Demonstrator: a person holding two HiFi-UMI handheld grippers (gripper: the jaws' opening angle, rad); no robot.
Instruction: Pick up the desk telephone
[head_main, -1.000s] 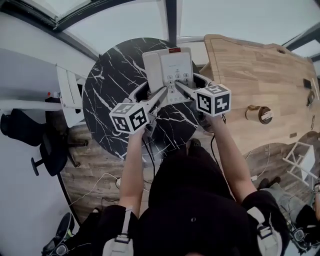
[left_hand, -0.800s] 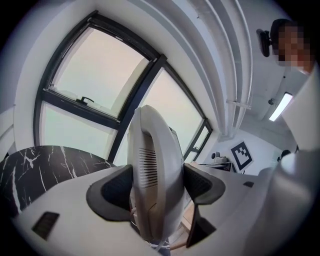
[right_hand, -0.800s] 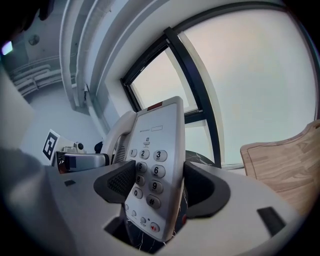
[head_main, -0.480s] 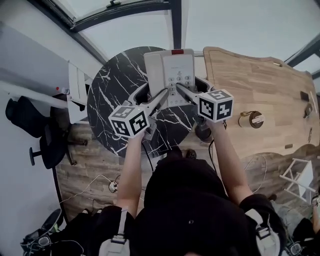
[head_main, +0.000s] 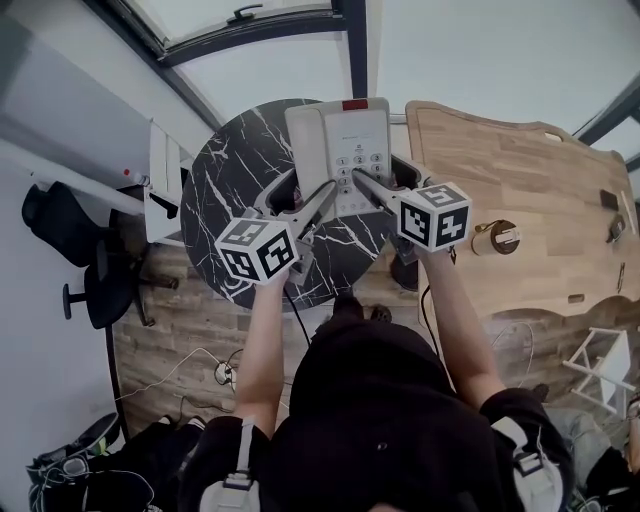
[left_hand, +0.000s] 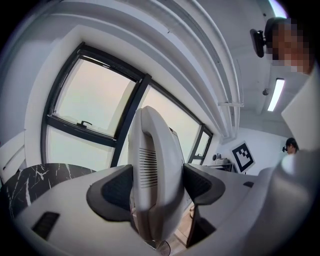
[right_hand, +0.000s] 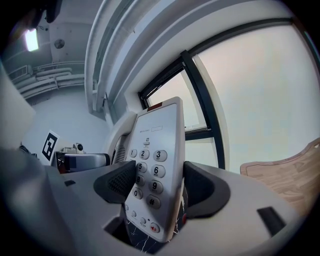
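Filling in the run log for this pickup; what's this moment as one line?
phase: two-gripper grasp | left gripper: shut on desk telephone at handset | right gripper: shut on it at keypad | under it: marble table

telephone (head_main: 336, 135) near end hidden, wooden table (head_main: 525, 175) cropped

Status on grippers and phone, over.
Left gripper shut on the desk telephone, handset side. Right gripper shut on it, keypad side. Held over the black marble table; nothing seen in the way.
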